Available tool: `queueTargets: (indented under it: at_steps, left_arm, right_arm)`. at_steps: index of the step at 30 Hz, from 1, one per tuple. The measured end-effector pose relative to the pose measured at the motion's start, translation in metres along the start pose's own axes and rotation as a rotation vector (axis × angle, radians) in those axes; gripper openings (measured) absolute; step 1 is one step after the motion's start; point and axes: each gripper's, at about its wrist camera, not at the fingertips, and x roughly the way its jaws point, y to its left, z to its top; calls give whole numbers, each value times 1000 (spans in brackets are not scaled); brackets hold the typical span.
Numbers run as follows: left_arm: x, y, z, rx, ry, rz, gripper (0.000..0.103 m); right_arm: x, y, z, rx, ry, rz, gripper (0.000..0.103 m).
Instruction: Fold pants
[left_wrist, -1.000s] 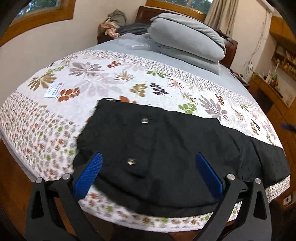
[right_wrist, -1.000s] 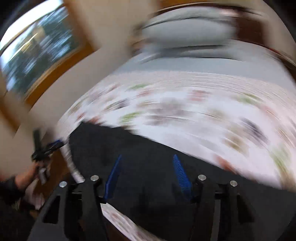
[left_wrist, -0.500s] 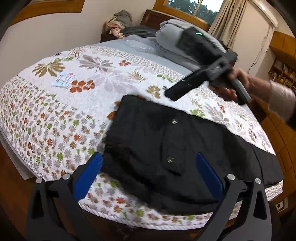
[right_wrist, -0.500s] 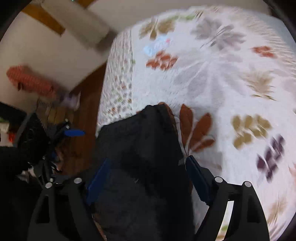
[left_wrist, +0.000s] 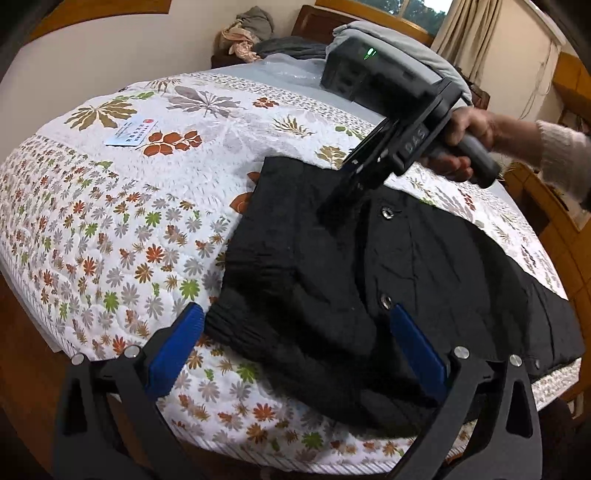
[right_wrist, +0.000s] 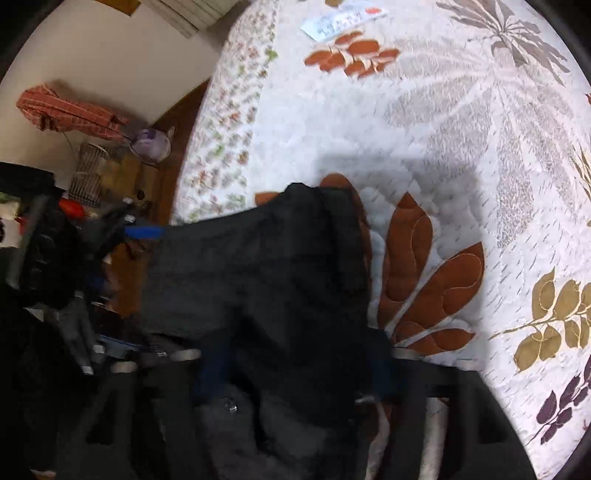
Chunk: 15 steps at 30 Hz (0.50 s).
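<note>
Black pants (left_wrist: 351, 277) lie flat on a floral quilt (left_wrist: 129, 229), waist end to the left, two metal snaps (left_wrist: 386, 301) facing up. My left gripper (left_wrist: 295, 310) hangs open just above the near waist corner, and its blue pads straddle that edge without touching. A hand holds my right gripper (left_wrist: 332, 210) at the far waist corner, fingers pressed down into the cloth. In the right wrist view the pants (right_wrist: 258, 277) bunch up and fill the gap of the right gripper (right_wrist: 299, 369), whose jaws are closing on the fabric. One of the left gripper's blue fingers (right_wrist: 144, 232) shows beyond the bed's edge.
A white card (left_wrist: 131, 133) lies on the quilt at the far left. Grey pillows (left_wrist: 436, 55) and a heap of clothes (left_wrist: 251, 33) sit at the headboard. Wooden furniture (left_wrist: 554, 229) flanks the bed's right side. Clutter and a red checked cloth (right_wrist: 70, 110) sit off the bed's left edge.
My left gripper has sunk closer to the near waist corner. The right gripper swung over the bed, came down on the far waist corner and narrowed its jaws around the cloth.
</note>
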Motion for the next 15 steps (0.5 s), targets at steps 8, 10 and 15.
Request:
queueTargets:
  at_steps: [8,10,15]
  left_arm:
    - [9,4,20,-72,-27,-5,101]
    - [13,6,33,-62,-48,27,101]
    - [3,22,58,-52,-124,144,101]
  right_arm:
    - [-33,15,5,-57,-59,-55,20]
    - [-38,17,17,-56,-88,-92,20]
    - [-53,8,53,-47,-202,-118,20]
